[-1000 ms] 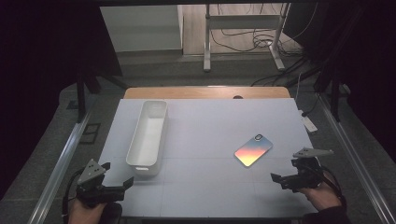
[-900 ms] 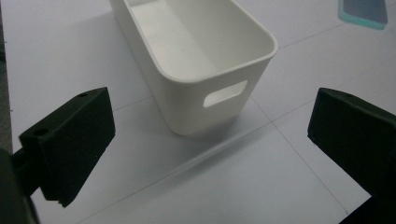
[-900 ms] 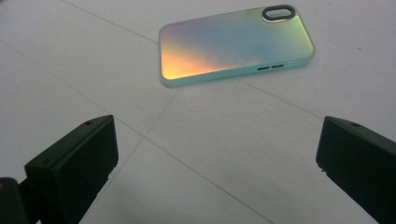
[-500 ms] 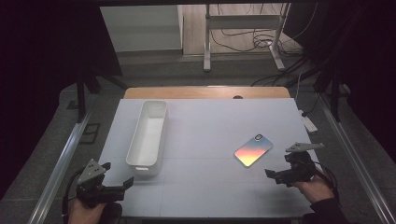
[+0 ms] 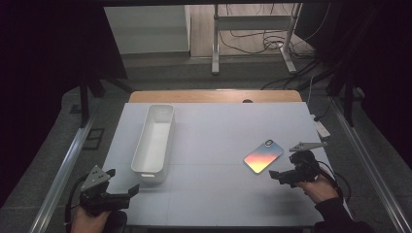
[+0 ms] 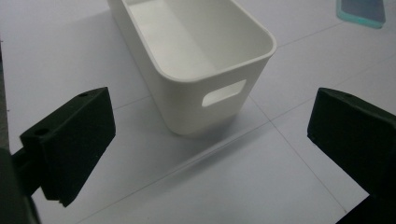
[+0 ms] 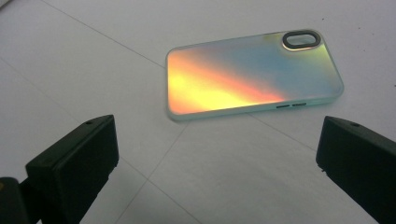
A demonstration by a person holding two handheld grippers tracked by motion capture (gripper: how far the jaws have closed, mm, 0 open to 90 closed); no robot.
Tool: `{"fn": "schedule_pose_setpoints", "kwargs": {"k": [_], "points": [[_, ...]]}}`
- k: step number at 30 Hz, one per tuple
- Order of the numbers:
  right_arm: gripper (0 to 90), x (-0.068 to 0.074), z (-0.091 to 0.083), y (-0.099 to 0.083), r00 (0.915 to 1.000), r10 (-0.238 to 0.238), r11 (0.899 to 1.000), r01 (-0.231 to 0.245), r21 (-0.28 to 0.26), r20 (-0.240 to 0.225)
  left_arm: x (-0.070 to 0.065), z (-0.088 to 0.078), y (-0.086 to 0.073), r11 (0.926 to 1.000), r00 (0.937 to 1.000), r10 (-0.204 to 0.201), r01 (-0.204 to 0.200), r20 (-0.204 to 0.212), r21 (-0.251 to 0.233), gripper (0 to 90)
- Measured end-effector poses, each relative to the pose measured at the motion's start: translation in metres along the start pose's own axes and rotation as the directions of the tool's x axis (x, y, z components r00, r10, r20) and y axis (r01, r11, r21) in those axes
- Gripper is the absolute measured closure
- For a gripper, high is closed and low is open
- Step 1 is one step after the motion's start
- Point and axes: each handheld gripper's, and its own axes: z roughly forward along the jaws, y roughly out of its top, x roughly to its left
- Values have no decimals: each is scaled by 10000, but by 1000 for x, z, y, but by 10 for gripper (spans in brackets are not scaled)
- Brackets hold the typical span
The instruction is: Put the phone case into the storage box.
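The right gripper (image 5: 284,167), jaws wide, has crept closer to the flat iridescent orange-and-blue phone case (image 5: 263,156) on the white table (image 5: 218,141), likely about to grasp it, while the open left gripper (image 5: 121,187) waits near the long white plastic bin (image 5: 154,138).

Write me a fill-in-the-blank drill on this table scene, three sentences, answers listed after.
1. The right tool points at the iridescent phone case, and its jaws stand ____.
2. The phone case lies flat with its camera cutout facing ____.
3. The left tool sits near the short end of the white ____, at the cut-out handle.

Missing words: open; up; bin
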Motion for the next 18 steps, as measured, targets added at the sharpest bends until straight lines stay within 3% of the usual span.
{"fn": "schedule_pose_setpoints", "kwargs": {"k": [18], "points": [[0, 1, 13, 15, 9996, -291, 9994, 290, 162, 33, 0, 0, 0, 10000, 10000, 25, -25, 18, -3, 14]]}}
